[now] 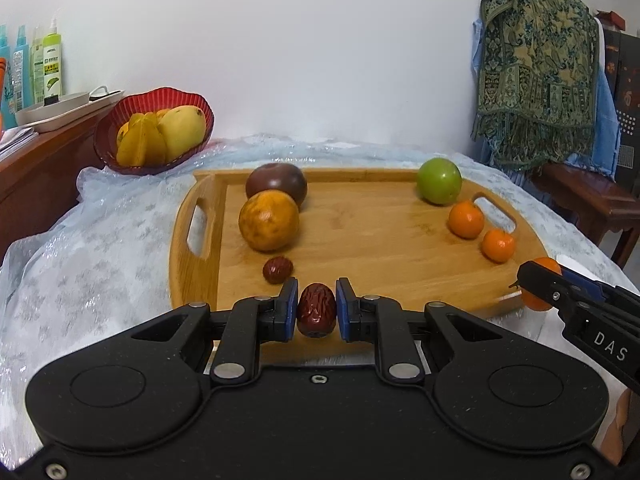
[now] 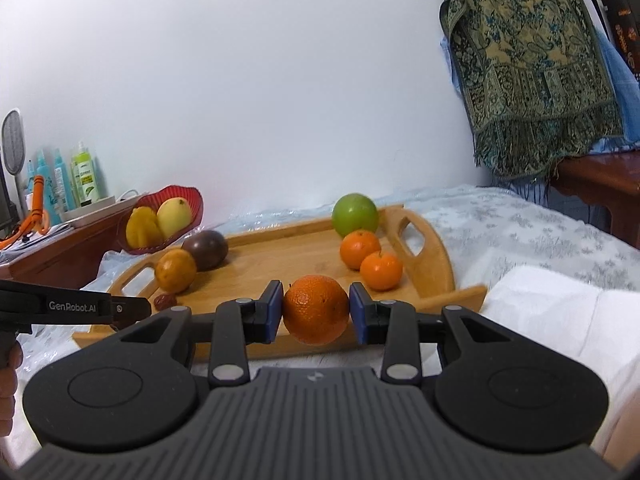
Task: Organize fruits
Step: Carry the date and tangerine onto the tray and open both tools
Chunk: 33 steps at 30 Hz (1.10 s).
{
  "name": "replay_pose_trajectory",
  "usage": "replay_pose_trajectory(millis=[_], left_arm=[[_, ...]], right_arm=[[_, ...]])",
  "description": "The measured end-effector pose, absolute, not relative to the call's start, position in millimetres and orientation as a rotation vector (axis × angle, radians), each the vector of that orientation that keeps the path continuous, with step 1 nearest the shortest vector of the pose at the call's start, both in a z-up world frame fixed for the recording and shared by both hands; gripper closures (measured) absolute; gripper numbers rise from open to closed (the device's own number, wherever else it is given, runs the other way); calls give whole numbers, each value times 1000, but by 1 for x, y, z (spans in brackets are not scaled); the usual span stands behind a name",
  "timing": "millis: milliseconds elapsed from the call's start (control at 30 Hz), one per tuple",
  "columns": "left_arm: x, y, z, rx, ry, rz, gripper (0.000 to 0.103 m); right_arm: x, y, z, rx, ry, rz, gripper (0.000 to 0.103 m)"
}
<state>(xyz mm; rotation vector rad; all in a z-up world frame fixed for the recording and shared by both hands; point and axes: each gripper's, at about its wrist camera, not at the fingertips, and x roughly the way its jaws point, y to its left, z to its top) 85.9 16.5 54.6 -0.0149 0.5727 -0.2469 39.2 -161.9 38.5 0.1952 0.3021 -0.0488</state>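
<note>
Two claws loaded: left claw (image 1: pixel 317 309) clamps red date (image 1: pixel 316 310); right claw (image 2: pixel 316 309) clamps orange (image 2: pixel 316 309).

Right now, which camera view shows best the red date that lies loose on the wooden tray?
The left wrist view shows it best: the loose red date lies unobstructed on the tray, just beyond the left gripper. In the right wrist view this date is small and partly hidden behind the other gripper's finger.

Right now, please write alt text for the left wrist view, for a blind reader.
The left tongs grip a red date at the near edge of a wooden tray. The tray holds a second date, citrus fruits and a green apple.
</note>
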Motion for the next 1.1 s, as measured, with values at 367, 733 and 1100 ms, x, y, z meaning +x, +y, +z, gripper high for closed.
replay_pose_trajectory(millis=[367,733,1100], left_arm=[[118,11,52,-10,603,-218,84],[129,13,41,-14,636,-203,84],[131,13,35,-14,656,-189,84]], right_arm=[[78,-180,45,167,312,-126,63],[92,-181,32,148,381,-187,62],[98,-178,25,141,425,-206,62]])
